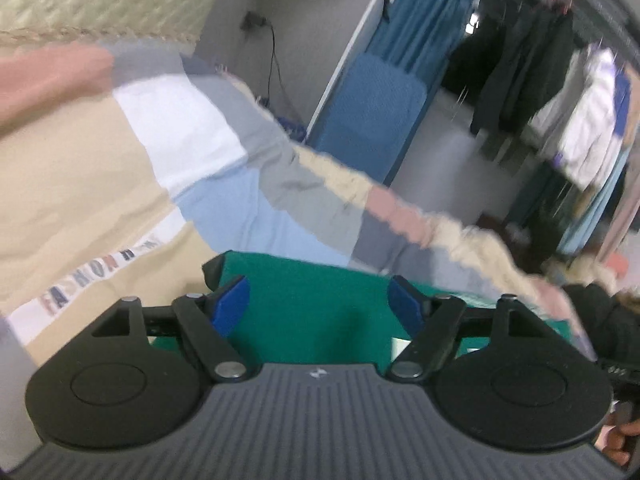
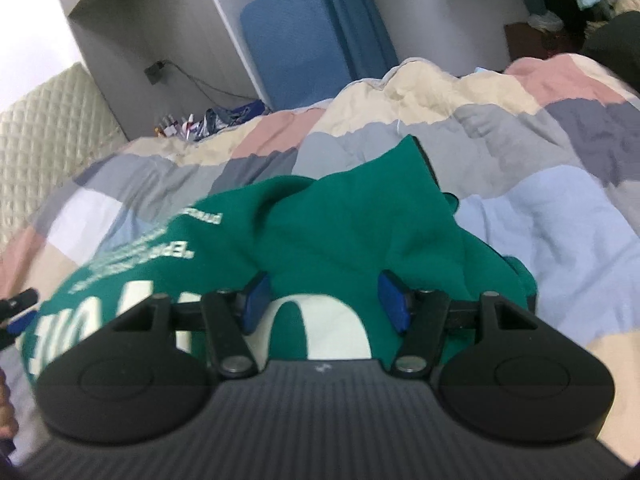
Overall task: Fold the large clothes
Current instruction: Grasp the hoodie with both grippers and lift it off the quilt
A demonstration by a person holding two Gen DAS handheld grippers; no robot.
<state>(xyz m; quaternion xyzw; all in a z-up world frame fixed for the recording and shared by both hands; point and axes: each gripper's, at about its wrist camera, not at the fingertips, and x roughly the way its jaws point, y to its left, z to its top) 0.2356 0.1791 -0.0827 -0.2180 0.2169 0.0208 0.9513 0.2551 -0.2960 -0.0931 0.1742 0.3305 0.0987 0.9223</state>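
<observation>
The green cotton sweatshirt with white lettering (image 2: 340, 232) lies rumpled mid-bed on the patchwork pastel quilt (image 2: 540, 208). Left gripper (image 1: 318, 306) and right gripper (image 2: 324, 300) hover above it, fingers spread, holding nothing. Likely between folds; next comes pinching an edge.

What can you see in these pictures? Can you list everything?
Green sweatshirt: one, green with white letters, crumpled on the bed.
Patchwork quilt: one, pink, cream, grey, blue and white, covering the bed.
Headboard: one, cream quilted, at the bed's end.
Blue cushion: one, against the far wall.
Curtain: one, blue, behind the cushion.
Hanging clothes: several, dark and pale, on a rail.
Left claw: one, black with blue pads, open over the sweatshirt.
Right claw: one, the same, open over the sweatshirt.
</observation>
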